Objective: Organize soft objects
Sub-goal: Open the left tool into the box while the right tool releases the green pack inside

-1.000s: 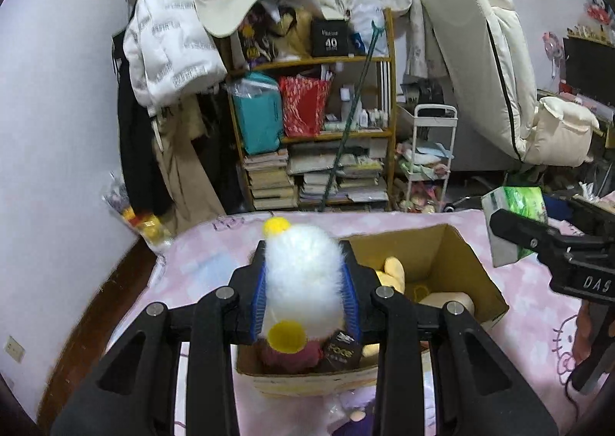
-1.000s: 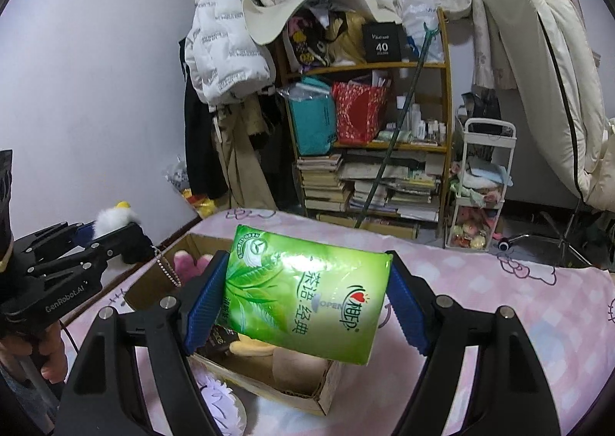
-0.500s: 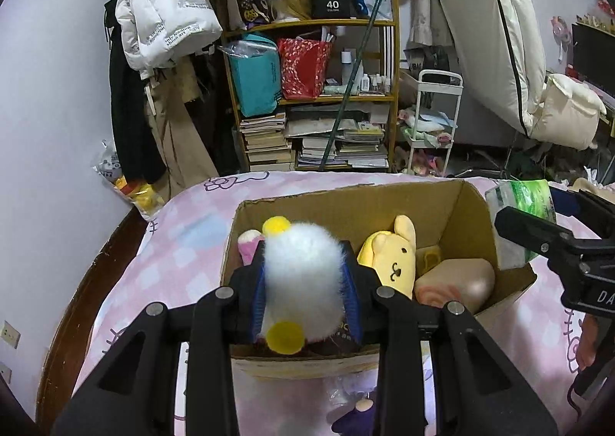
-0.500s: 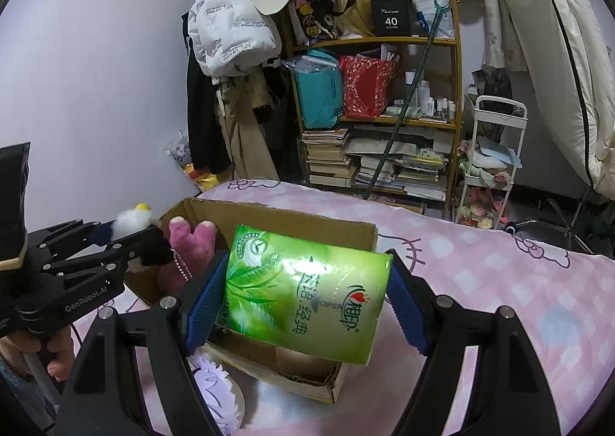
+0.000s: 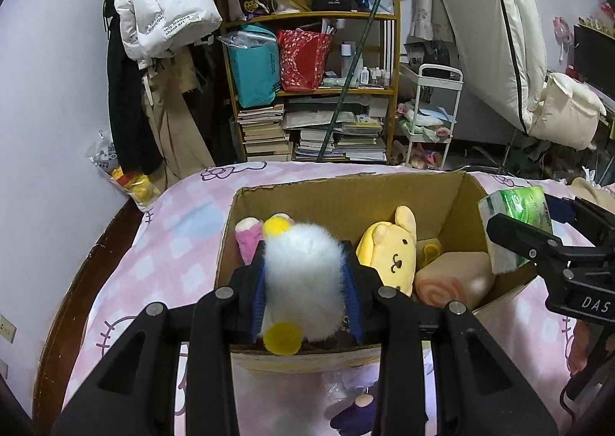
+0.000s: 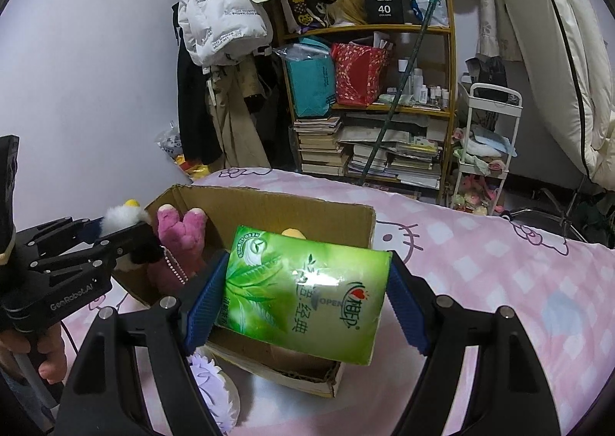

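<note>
Pink checked bedding with cartoon cat faces covers the bed, soft and slightly rumpled. On it sits the cardboard box, open-topped, its brown walls creased and the near edge ragged. The green tissue pack, glossy plastic with leaf print and a bright glare spot, is clamped across its width between the blue ribbed pads of the right gripper, which hangs over the box's near corner. The fluffy white plush, round and long-furred with yellow felt bits at either end, is squeezed between the pads of the left gripper above the box's near wall.

From the left wrist view the box's inside is plain: a yellow bear plush, a pink plush, and a peach roll-shaped cushion with a spiral end. The right wrist view hides most of that behind the pack, but shows a bead chain dangling under the left gripper and a pale purple flower plush lying on the bedding outside the box.

Compared with a second ago, both grippers have tipped downward toward the box, so its interior now shows where only its rim did.
</note>
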Demonstrator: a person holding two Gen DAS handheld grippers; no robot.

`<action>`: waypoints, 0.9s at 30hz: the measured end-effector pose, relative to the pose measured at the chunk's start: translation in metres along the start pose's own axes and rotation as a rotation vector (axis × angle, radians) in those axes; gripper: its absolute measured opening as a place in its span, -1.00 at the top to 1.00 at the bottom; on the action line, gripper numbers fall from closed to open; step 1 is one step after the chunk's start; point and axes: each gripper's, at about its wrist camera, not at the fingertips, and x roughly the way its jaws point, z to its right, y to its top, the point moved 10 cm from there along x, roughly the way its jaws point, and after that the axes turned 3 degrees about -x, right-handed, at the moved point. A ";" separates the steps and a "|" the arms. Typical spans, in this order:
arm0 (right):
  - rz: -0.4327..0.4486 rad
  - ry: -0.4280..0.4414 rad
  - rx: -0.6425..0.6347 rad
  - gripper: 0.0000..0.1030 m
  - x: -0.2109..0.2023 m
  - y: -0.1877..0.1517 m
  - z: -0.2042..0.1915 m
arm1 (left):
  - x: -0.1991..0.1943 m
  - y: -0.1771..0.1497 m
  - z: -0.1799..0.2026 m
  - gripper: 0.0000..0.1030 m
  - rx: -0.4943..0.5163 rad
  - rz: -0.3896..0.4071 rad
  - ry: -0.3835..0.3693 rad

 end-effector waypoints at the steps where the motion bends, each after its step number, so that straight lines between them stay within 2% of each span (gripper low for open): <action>1: -0.003 0.005 0.001 -0.61 0.001 0.000 0.000 | 0.000 0.000 0.000 0.32 0.000 -0.001 -0.001; 12: -0.030 0.015 -0.012 -0.61 0.008 -0.008 -0.004 | 0.002 -0.001 -0.005 0.28 -0.002 -0.018 0.017; 16: -0.032 0.017 -0.016 -0.61 0.008 -0.009 -0.004 | 0.000 -0.001 -0.008 0.06 -0.019 -0.011 0.016; 21: -0.033 0.022 -0.012 -0.61 0.009 -0.009 -0.006 | -0.005 0.001 -0.012 -0.02 -0.032 0.000 0.019; 27: -0.040 0.041 0.018 -0.63 0.009 -0.011 -0.007 | -0.019 0.003 -0.019 -0.31 -0.048 0.018 0.041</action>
